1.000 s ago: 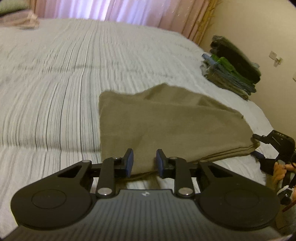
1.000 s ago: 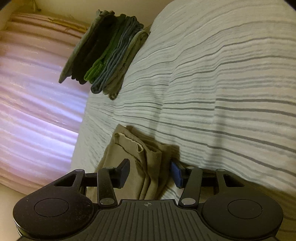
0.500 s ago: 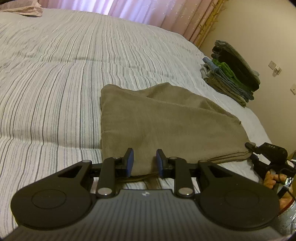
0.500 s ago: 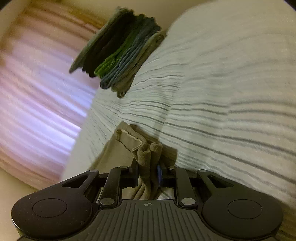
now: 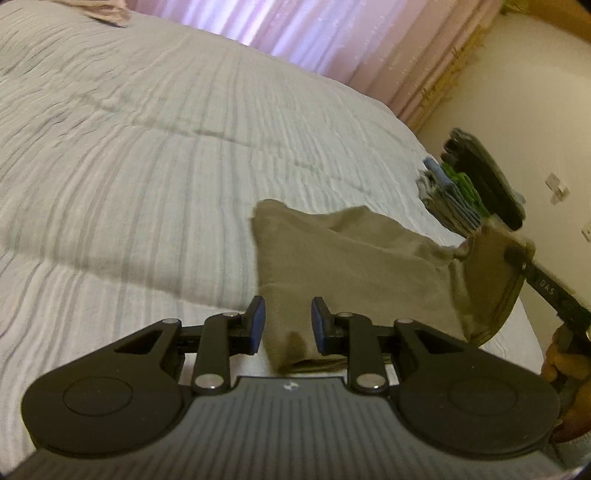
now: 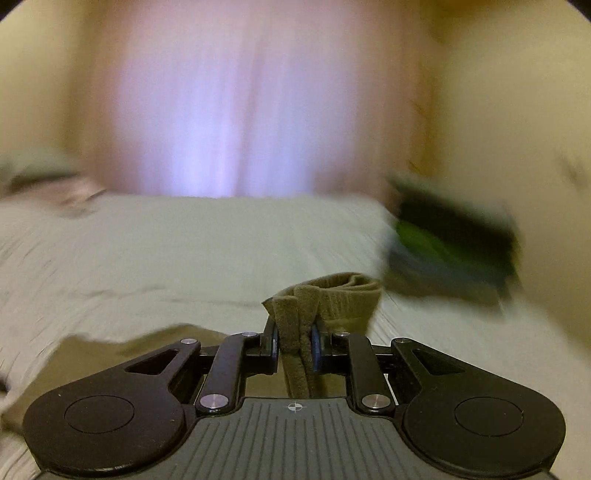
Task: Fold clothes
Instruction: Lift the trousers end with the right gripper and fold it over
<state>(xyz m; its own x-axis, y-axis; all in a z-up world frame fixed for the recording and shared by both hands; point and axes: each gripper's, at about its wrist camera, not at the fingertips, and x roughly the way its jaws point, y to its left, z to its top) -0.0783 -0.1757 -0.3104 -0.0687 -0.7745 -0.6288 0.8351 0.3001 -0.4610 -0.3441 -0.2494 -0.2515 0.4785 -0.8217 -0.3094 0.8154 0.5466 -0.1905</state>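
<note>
Under my left tongs (image 5: 287, 320) the olive-brown garment (image 5: 351, 258) lies folded on the striped bedspread (image 5: 147, 166). Its near edge passes between my two blue pads, which stand apart with cloth in the gap; the pads (image 5: 258, 321) do not visibly press on it, so I read this pair as apart. The garment's left edge runs straight away from me to a rounded far corner. Left of that edge the bedspread is bare and broad, all the way to the pink curtain (image 5: 314, 33) at the far side. On the right, the garment's end is lifted off the bed and hangs in a bunched fold from my right tongs (image 5: 515, 254), with my right hand (image 5: 561, 365) at the frame's lower right edge. Just behind that lifted end a stack of folded clothes (image 5: 476, 184) sits at the bed's right edge, near the cream wall (image 5: 535, 110).

From my right tongs (image 6: 294, 341) the picture is blurred. The pads are clamped on a thick bunch of the olive-brown garment (image 6: 332, 299), whose hemmed edge stands up and curls over just beyond the tips. The rest of the cloth spreads low to the left. Ahead, the bedspread (image 6: 203, 240) lies open up to the curtain (image 6: 210, 110). The stack of folded clothes (image 6: 454, 243) is near on the right, apart from the held edge, with a strip of bare bed between them.
</note>
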